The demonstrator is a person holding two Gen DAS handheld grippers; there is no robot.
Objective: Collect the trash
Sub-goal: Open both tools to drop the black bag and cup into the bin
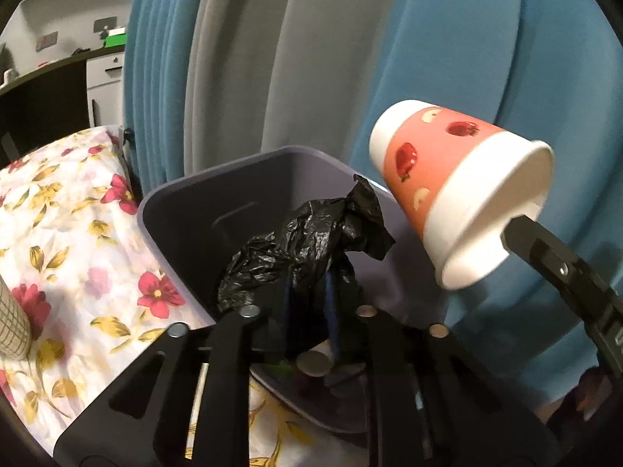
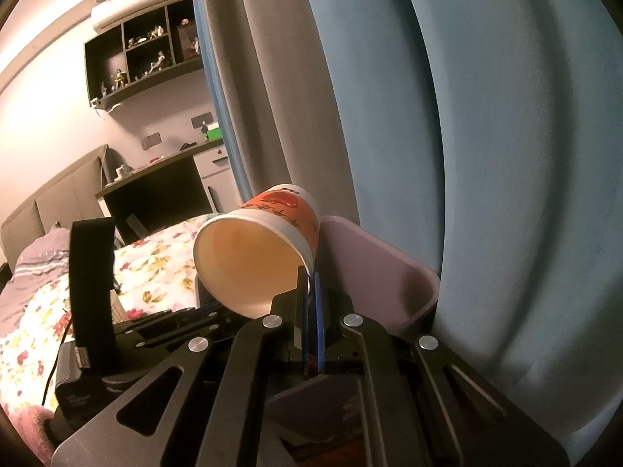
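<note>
My left gripper (image 1: 309,286) hangs over a purple bin (image 1: 187,190), and a crumpled black plastic bag (image 1: 311,233) fills the gap between its blue pads, which still touch it. From the right my right gripper (image 1: 516,235) comes in over the bin, shut on the rim of a paper cup (image 1: 447,179) printed with red apples. The cup lies on its side above the bin's right edge. In the right wrist view the right gripper (image 2: 310,274) pinches the cup (image 2: 253,257) at its lower rim, mouth towards the camera, with the bin (image 2: 370,257) just behind.
Some trash, including a pale round cup bottom (image 1: 313,362), lies inside the bin. A bed with a floral sheet (image 1: 70,241) adjoins the bin on the left. Blue and grey curtains (image 1: 311,58) hang close behind it. A desk (image 2: 155,179) stands far left.
</note>
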